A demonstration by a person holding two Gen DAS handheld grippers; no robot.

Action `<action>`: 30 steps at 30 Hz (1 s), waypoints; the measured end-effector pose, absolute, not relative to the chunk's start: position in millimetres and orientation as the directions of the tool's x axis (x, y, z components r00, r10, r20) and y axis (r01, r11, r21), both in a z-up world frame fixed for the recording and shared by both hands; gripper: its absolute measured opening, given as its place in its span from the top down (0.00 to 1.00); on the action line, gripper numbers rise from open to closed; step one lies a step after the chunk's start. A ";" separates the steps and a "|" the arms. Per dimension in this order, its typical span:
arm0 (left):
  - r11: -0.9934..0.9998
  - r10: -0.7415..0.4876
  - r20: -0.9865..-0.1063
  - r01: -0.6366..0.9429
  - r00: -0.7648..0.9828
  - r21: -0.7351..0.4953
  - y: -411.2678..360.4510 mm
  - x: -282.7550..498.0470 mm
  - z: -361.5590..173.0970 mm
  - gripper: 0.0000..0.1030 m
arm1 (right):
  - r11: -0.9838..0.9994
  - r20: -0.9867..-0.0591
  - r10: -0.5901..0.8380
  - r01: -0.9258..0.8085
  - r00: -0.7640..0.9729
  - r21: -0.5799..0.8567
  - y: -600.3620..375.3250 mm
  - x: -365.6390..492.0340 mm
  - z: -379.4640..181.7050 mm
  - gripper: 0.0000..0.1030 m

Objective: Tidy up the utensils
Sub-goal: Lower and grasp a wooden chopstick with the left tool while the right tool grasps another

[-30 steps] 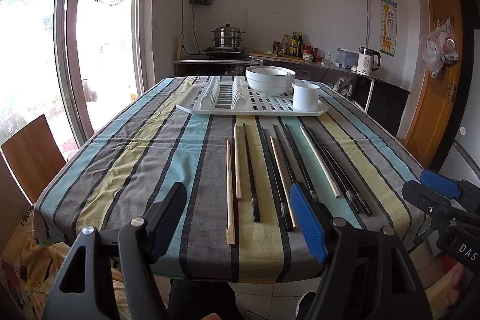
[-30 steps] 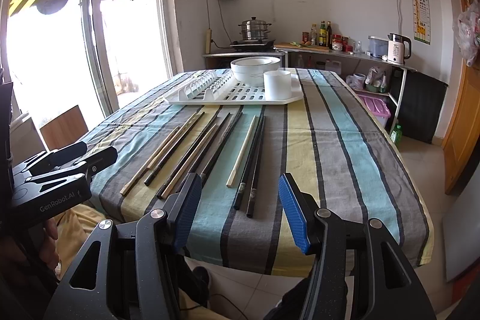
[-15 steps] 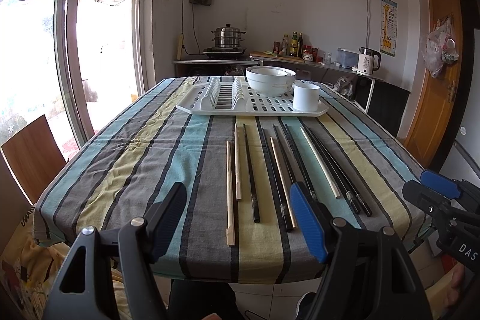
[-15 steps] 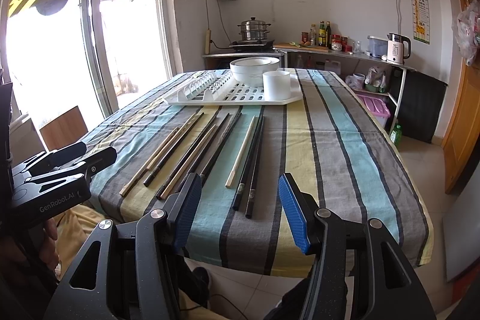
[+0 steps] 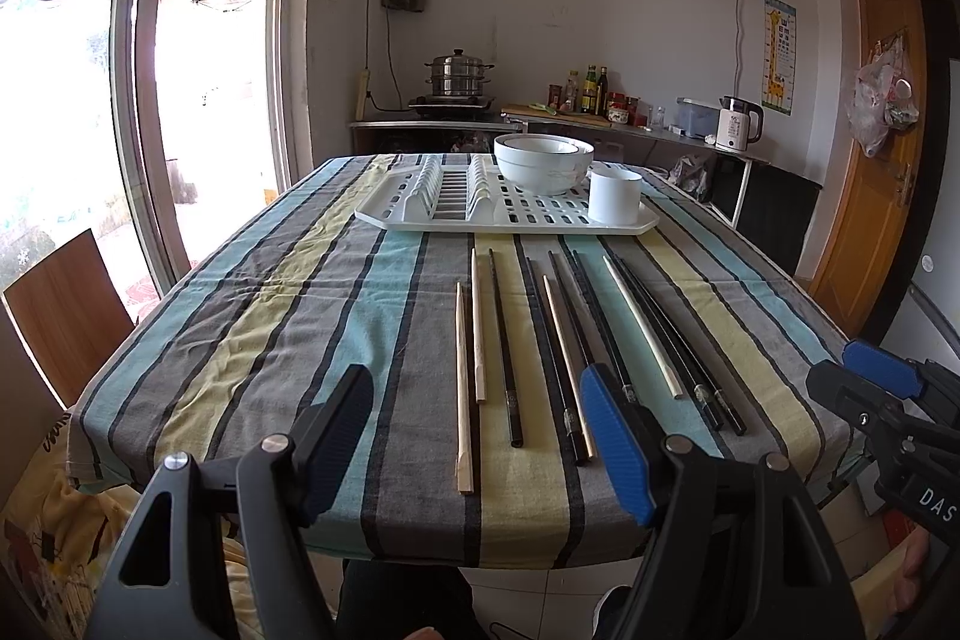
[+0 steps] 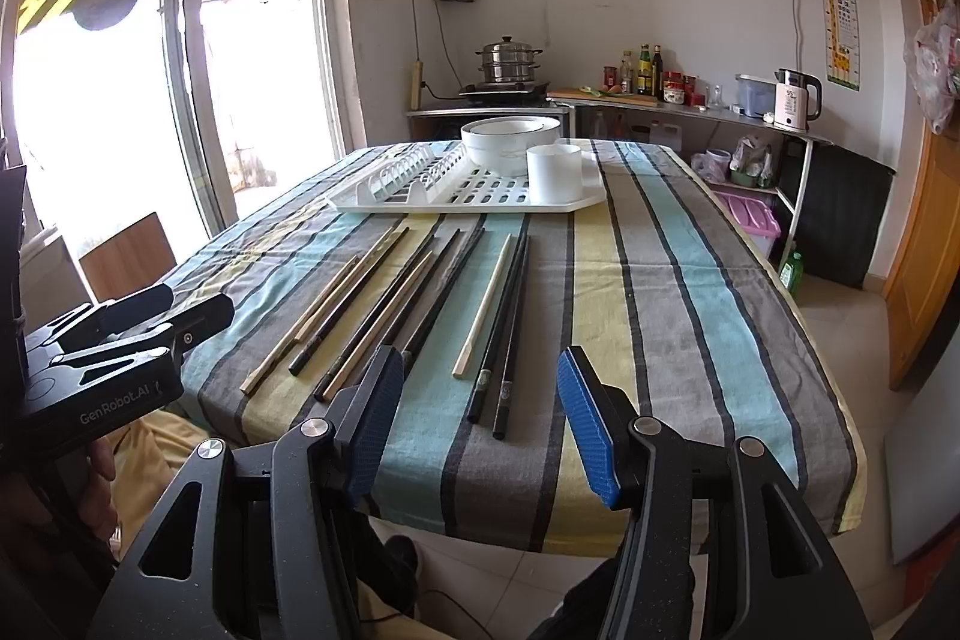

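Several chopsticks, some pale wood (image 5: 463, 388) and some black (image 5: 506, 346), lie side by side lengthwise on the striped tablecloth (image 5: 270, 316); they also show in the right wrist view (image 6: 486, 304). A white drying rack (image 5: 510, 214) at the far end holds stacked white bowls (image 5: 543, 160) and a white cup (image 5: 615, 196). My left gripper (image 5: 480, 436) is open and empty, held off the near table edge. My right gripper (image 6: 474, 412) is open and empty, also off the near edge, to the right of the left one.
A wooden chair back (image 5: 66, 316) stands at the table's left side by a glass door. A counter (image 5: 600, 118) with a steamer pot, bottles and a kettle runs behind the table. A wooden door (image 5: 870, 172) is at right.
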State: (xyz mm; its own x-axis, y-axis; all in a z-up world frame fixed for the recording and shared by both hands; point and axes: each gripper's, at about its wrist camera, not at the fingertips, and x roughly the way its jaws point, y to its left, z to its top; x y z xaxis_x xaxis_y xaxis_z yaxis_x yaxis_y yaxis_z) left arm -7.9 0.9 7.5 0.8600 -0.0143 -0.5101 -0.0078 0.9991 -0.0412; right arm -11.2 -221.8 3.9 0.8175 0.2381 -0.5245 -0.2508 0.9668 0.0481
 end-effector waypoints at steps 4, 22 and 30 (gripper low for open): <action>0.999 -0.009 -0.513 -0.012 0.858 -0.037 2.7 -5.0 6.5 0.28 | 0.967 -0.524 0.238 -0.250 0.818 0.049 -222.0 -11.0 4.4 0.47; 0.996 -0.037 -0.628 -0.022 0.777 -0.085 30.6 60.2 -12.9 0.31 | 0.948 -0.570 0.299 -0.303 0.765 0.091 -203.3 43.1 1.4 0.47; 0.998 -0.054 -0.703 0.008 0.710 -0.068 37.4 113.3 -26.6 0.50 | 0.933 -0.618 0.341 -0.335 0.708 0.131 -184.2 93.6 -1.0 0.55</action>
State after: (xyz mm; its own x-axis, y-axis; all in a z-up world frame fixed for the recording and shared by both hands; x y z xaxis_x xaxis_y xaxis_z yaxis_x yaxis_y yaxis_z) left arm 113.3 37.4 -26.6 0.7096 -0.0535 -0.7026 0.0083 0.9977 -0.0677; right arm 93.6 -184.2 -1.0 0.7084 0.3413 -0.6178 -0.3353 0.9330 0.1309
